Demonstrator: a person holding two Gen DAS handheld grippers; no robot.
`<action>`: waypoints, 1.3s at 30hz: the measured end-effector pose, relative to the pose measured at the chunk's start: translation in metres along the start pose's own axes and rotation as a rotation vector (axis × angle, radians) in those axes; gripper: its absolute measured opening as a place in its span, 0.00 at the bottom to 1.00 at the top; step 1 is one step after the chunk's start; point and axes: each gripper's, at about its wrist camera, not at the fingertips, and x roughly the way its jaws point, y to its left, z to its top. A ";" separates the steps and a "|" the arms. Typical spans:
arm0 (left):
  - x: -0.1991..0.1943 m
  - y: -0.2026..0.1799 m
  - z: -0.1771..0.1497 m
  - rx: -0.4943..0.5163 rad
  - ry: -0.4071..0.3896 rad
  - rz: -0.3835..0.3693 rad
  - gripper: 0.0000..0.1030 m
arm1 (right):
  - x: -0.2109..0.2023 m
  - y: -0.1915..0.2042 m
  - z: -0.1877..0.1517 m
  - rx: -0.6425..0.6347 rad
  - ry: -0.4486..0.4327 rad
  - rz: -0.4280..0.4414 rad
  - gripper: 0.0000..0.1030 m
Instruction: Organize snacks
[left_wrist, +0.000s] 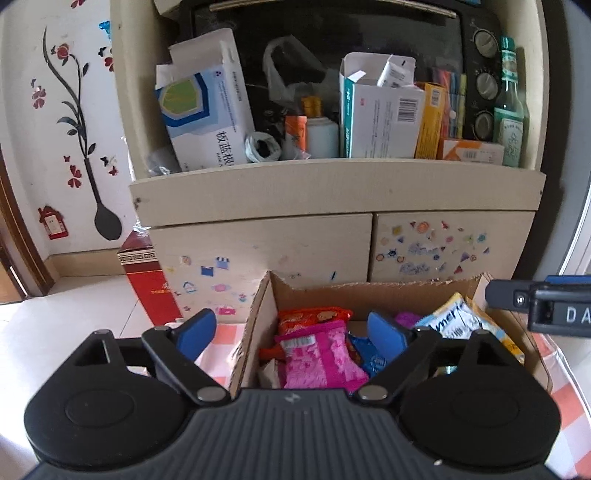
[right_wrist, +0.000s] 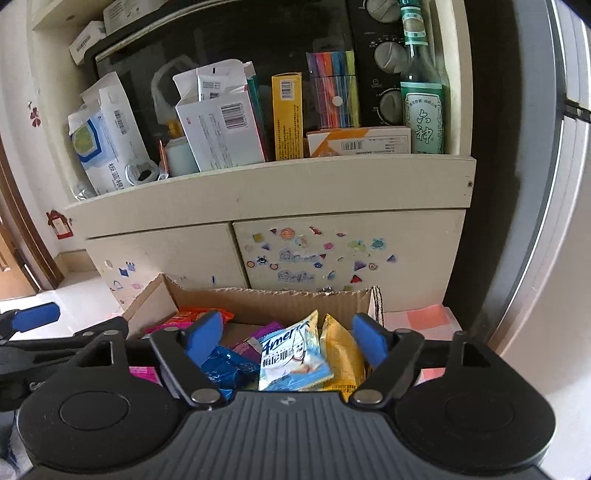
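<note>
Above one cardboard box (left_wrist: 325, 291) of snack packets, left gripper (left_wrist: 291, 328) and right gripper (right_wrist: 286, 334) gape wide, both empty.

Left gripper (left_wrist: 291, 334): matte black housing, ribbed grey centre panel, two round black side discs, silver pivot screws at the linkage arms, blue fingers (left_wrist: 195, 328). Right gripper (right_wrist: 284, 338): same build and colours. In the left wrist view its side bears white lettering, apparently "DA", cut off at the frame edge.
</note>
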 end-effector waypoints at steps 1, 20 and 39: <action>-0.003 0.000 -0.001 0.008 0.012 0.005 0.88 | -0.002 0.001 0.000 -0.002 0.005 -0.002 0.85; -0.035 0.006 -0.029 0.068 0.144 0.055 0.93 | -0.044 0.026 -0.021 -0.149 0.102 -0.126 1.00; -0.029 0.000 -0.029 0.062 0.171 0.065 0.96 | -0.032 0.024 -0.023 -0.196 0.142 -0.159 1.00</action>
